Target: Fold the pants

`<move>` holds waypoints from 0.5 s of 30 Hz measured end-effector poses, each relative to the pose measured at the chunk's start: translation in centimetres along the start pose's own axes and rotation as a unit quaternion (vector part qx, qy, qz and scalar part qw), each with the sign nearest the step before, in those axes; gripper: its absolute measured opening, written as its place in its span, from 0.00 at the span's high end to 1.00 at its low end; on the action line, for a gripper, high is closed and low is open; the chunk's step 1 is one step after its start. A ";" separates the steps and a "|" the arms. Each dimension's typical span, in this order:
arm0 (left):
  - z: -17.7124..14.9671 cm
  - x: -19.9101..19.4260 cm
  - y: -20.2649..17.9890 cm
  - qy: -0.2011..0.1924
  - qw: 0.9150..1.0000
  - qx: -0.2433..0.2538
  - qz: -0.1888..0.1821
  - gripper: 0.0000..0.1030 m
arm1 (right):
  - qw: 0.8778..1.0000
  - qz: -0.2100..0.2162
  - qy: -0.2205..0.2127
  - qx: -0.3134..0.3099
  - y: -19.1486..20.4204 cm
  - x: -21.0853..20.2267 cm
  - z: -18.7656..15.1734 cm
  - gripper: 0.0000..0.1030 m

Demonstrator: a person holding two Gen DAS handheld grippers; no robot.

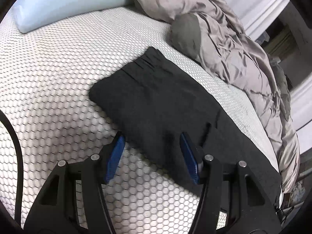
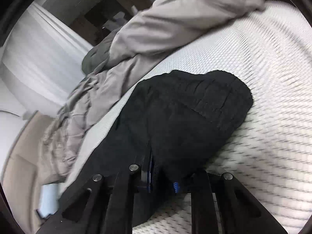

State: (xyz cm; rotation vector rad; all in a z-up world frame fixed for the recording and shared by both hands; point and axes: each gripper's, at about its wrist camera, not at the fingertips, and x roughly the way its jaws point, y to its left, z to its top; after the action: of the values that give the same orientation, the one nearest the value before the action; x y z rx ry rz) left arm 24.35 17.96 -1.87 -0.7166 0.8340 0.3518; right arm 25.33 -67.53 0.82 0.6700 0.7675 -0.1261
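Note:
Black pants (image 1: 156, 97) lie folded lengthwise on a white honeycomb-patterned mattress (image 1: 58, 68), the gathered waistband at the far end. My left gripper (image 1: 152, 136) is open at the near edge of the pants; its blue pads (image 1: 115, 156) straddle the fabric edge without pressing on it. In the right wrist view the pants (image 2: 185, 117) bulge up in front of the camera. My right gripper (image 2: 162, 175) is shut on a bunch of this black fabric, which hides most of its blue pads (image 2: 150, 167).
A crumpled grey duvet (image 1: 224, 39) is heaped along the far side of the mattress (image 2: 263, 78), close to the pants. A light blue pillow (image 1: 58, 3) lies at the far left corner. A black cable (image 1: 17, 146) hangs at the left. White door trim (image 2: 39, 48) stands beyond the bed.

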 end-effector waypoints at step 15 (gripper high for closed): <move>-1.7 4.0 -2.9 0.053 0.993 -0.027 -0.104 0.48 | 0.997 0.037 0.060 0.018 -0.8 1.5 -1.1 0.53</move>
State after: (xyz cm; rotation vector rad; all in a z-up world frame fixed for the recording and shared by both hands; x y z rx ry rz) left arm 27.56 14.74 -4.42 -0.8713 0.8434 0.1515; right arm 25.55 -67.30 -1.17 0.7446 0.8567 -0.0321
